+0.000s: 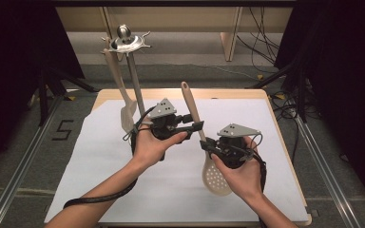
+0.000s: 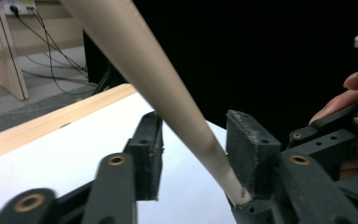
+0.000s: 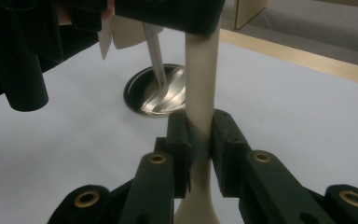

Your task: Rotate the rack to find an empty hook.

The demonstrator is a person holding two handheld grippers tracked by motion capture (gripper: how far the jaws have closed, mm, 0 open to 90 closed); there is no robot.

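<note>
1. Handover step: slotted spoon (image 1: 204, 147) held tilted above the white table cover (image 1: 100, 180), near the utensil stand (image 1: 130, 71).
2. Right gripper (image 3: 200, 135) clamped on the handle's lower end.
3. Left gripper (image 2: 196, 149) around the handle higher up, one pad touching, not yet gripping.
4. Next, probably: finish the left squeeze before loosening the right.

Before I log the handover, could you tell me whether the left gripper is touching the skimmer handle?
Touching: in the left gripper view, one pad rests against the skimmer handle; the other stands apart.
</note>
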